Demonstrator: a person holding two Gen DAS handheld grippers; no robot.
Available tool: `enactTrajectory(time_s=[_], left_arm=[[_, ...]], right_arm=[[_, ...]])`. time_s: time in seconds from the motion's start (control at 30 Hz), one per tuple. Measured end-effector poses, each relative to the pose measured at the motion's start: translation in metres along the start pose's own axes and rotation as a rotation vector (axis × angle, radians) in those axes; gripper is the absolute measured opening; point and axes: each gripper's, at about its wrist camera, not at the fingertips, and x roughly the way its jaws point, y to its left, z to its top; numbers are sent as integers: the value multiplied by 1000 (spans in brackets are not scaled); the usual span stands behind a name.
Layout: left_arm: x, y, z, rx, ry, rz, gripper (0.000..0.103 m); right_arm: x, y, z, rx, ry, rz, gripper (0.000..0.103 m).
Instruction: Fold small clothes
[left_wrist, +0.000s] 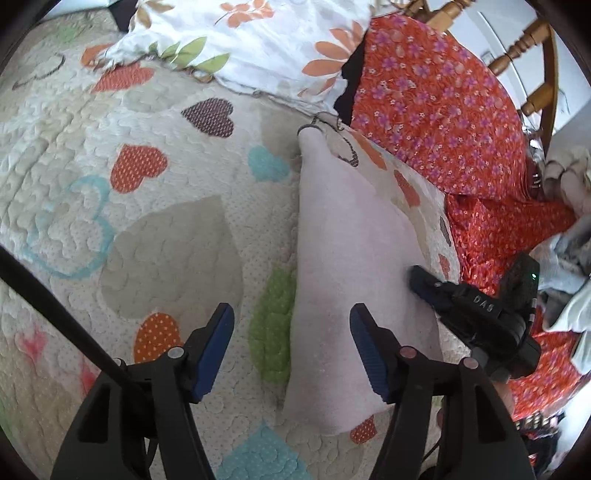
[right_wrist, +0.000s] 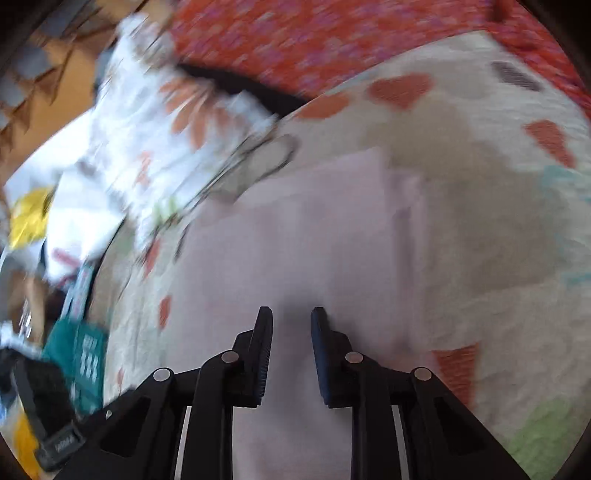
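- Left wrist view: quilted bedspread (left_wrist: 155, 229) with coloured hearts fills most of the frame; the same quilt sits under everything in the blurred right wrist view.
- Red floral fabric (left_wrist: 436, 110) lies at far right, a dark strip along its left edge.
- White pillow (left_wrist: 255, 40) with orange flowers lies at the far edge, left of the red fabric.
- Pale pink garment (left_wrist: 347, 266) lies flat on the quilt, centre-right, as a long narrow shape tapering to a far point. It is near the red fabric but not touching it.
- Wooden chair (left_wrist: 532, 62) shows far right, behind the red fabric.
- Heap of light-coloured clothes (left_wrist: 565, 236) sits at the right edge.
- Left gripper (left_wrist: 291, 325) has jaws wide apart and nothing between the pads; its right finger hangs over the garment, its left over the quilt.
- Right gripper (right_wrist: 291, 321) has jaws narrowed with a gap, above the pink garment (right_wrist: 303, 236). Blur hides whether cloth is pinched, so I cannot tell.
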Motion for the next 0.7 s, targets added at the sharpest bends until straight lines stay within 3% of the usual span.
enactTrajectory(time_s=[0.07,0.1,0.13,0.3,0.47,0.53,0.6,0.7], left_arm=[[3,3,0,-21,16,-19,71],[5,4,0,-30,23,-29,75],[9,4,-1,-35,36,-42,77],[25,-10,-12,4,108,-125,83],[42,-31,-32,104,183,-113,83],[50,-38,-42,151,220,-69,57],[49,-46,-50,222,195,-2,52],[45,-52,-58,274,173,35,51]], right_arm=[[-17,-11,5,12,-65,-45,42],[-21,-16,6,20,-71,-43,61],[-23,-22,6,34,-66,-28,66],[1,-49,-6,194,77,116,66],[12,-44,-18,205,111,107,66],[11,-43,-20,202,113,95,66],[11,-45,-22,216,123,78,65],[7,-50,-26,233,127,60,62]])
